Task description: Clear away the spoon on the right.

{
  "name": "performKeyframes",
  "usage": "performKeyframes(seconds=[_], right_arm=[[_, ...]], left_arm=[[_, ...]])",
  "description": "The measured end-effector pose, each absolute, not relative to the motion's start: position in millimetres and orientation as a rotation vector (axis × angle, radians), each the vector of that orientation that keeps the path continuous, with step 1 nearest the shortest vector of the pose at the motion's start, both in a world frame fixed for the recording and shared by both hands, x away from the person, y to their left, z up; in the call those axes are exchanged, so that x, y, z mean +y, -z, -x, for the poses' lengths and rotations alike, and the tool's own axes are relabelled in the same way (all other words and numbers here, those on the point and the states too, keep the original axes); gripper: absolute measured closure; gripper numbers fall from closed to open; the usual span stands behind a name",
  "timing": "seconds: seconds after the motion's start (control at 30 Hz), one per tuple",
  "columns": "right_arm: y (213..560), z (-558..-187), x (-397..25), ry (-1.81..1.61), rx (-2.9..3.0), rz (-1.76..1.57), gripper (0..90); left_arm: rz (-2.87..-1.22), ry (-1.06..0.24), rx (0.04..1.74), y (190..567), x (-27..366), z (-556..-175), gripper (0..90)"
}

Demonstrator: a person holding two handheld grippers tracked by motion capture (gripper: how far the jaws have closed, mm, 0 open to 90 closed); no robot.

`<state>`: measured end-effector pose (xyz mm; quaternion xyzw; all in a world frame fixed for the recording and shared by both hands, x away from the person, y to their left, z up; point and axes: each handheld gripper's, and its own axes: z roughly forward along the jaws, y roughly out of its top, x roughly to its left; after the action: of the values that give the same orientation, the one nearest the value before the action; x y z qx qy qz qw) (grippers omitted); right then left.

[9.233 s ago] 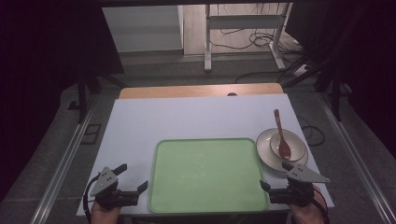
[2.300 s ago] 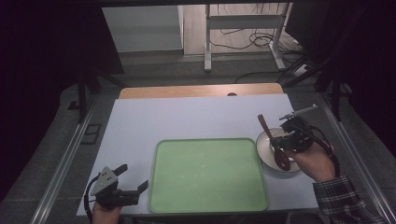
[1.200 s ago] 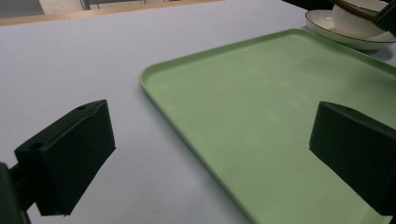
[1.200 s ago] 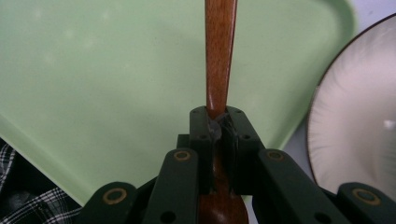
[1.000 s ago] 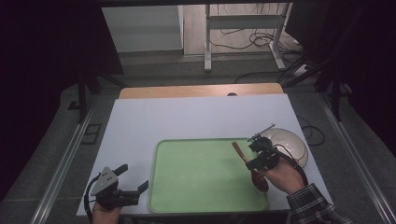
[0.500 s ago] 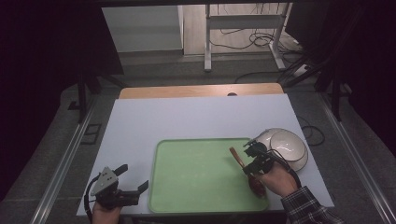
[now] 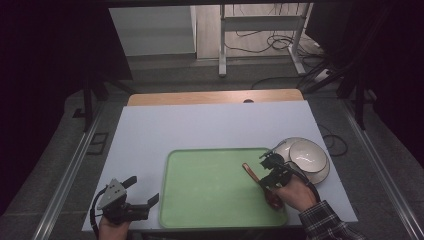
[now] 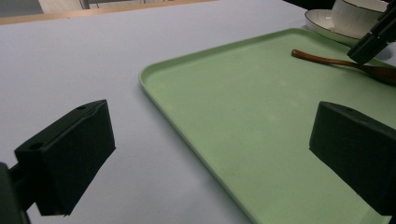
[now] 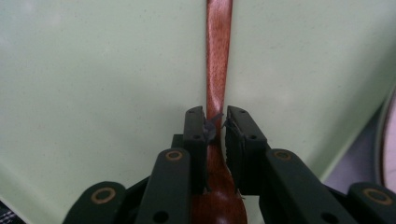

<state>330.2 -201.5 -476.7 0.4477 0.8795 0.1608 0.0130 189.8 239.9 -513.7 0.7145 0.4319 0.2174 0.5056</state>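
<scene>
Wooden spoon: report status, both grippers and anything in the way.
Right gripper shut on wooden spoon, spoon low over green tray. Left gripper open, idle beside tray's left edge. Bowl on plate to the right; tray bare.

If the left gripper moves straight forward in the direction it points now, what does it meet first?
Probably the green tray: the open left gripper points low across its near rim. Farther along lies the wooden spoon, though depth is unclear.
</scene>
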Motion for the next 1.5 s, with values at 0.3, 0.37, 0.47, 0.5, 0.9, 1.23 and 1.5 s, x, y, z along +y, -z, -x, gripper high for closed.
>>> performKeyframes(seconds=[0.3,0.37,0.47,0.5,0.9,1.23,1.5], right_arm=[[467,-327,-203,-0.537,2.721,-1.331,76.3],[464,-326,-204,-0.553,2.719,-1.297,76.1],[463,-326,-204,-0.565,2.713,-1.288,76.0],[462,-326,-204,-0.582,2.714,-1.267,75.7],[458,-323,-200,-0.718,2.659,-1.155,78.2],[470,-321,-194,-0.807,2.598,-1.091,90.0],[484,-318,-191,-0.851,2.589,-1.051,90.0]], left_arm=[[-1.724,-0.527,1.041,513,240,-190,0.0],[-1.724,-0.527,1.041,513,240,-190,0.0],[-1.723,-0.527,1.041,513,240,-190,0.0],[-1.723,-0.527,1.040,513,240,-190,0.0],[-1.724,-0.527,1.040,513,240,-189,0.0],[-1.726,-0.528,1.038,513,240,-189,0.0],[-1.727,-0.527,1.037,513,239,-189,0.0]])
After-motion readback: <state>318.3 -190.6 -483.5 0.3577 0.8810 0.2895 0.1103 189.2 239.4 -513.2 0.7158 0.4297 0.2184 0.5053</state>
